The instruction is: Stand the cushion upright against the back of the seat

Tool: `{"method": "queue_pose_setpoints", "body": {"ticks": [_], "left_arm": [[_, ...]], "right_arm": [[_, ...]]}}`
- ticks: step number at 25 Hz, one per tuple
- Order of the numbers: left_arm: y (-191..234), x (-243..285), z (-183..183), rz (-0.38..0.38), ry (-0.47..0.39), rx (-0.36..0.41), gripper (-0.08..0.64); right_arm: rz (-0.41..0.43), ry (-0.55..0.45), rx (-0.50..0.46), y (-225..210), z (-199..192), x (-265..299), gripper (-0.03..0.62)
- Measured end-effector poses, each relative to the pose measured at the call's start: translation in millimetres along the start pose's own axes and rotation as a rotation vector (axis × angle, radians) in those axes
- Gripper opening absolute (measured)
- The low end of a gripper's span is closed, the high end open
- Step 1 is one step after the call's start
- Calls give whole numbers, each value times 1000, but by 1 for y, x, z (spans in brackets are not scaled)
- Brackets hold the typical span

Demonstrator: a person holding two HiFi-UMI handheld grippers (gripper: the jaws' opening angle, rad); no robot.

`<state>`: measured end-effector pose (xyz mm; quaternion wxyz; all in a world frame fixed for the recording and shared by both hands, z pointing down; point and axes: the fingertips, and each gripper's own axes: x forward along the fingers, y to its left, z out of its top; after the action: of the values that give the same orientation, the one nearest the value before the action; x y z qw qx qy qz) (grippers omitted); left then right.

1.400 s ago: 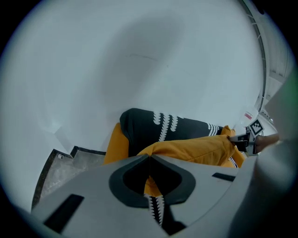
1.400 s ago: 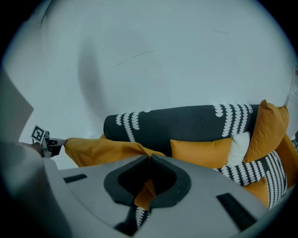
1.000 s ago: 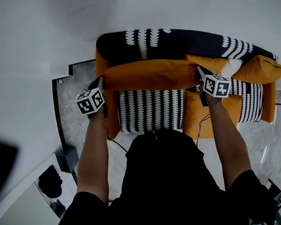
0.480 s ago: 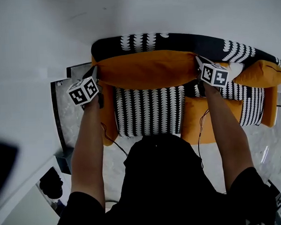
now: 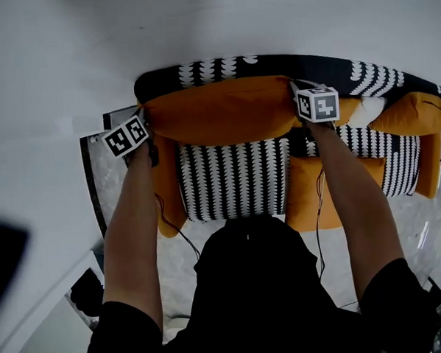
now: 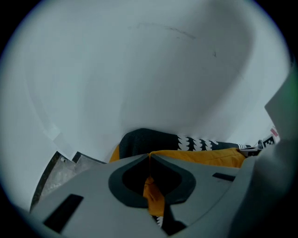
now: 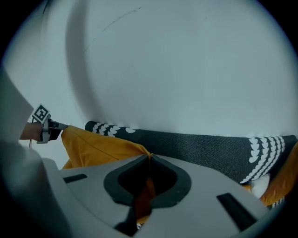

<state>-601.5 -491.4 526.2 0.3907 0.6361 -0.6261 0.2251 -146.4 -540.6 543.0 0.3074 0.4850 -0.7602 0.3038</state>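
A long orange cushion [image 5: 221, 109] lies lengthwise along the sofa's black, white-patterned back [image 5: 288, 67], above the patterned seat [image 5: 232, 179]. My left gripper [image 5: 145, 117] is shut on the cushion's left end, my right gripper [image 5: 297, 89] on its right end. In the left gripper view the jaws [image 6: 149, 155] meet with orange cloth [image 6: 205, 157] pinched between them. The right gripper view shows the same: the right gripper [image 7: 150, 157] is closed on a fold of the cushion [image 7: 93, 146], and the sofa back [image 7: 200, 144] is just behind it.
A second orange cushion [image 5: 416, 114] and a white thing [image 5: 368, 111] lie at the sofa's right end. An orange seat pad [image 5: 306, 190] sits right of the patterned one. White wall stands behind the sofa. Marble floor [image 5: 114, 192] and cables lie at the left.
Both grippers have carried the cushion away from me, from over the seat's front up to the sofa's back. The cushion now covers the lower part of the back.
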Motion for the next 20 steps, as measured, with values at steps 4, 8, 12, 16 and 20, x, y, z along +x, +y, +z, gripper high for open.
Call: {"method": "queue_pose_setpoints", "body": {"ticks": [4, 8, 12, 16, 20], "left_arm": [[-1, 6, 8, -4, -39, 48, 23], [-14, 1, 15, -34, -90, 130, 39], [-24, -11, 17, -54, -121, 183, 94], [-13, -25, 19, -62, -144, 199, 100], [-5, -44, 19, -45, -145, 231, 100]], "right_arm": [[-2, 9, 8, -4, 0, 13, 41], [-2, 58, -2, -11, -3, 27, 41], [-8, 92, -12, -14, -4, 39, 41], [-15, 106, -26, -15, -4, 39, 41], [-31, 112, -6, -14, -2, 32, 43]]}}
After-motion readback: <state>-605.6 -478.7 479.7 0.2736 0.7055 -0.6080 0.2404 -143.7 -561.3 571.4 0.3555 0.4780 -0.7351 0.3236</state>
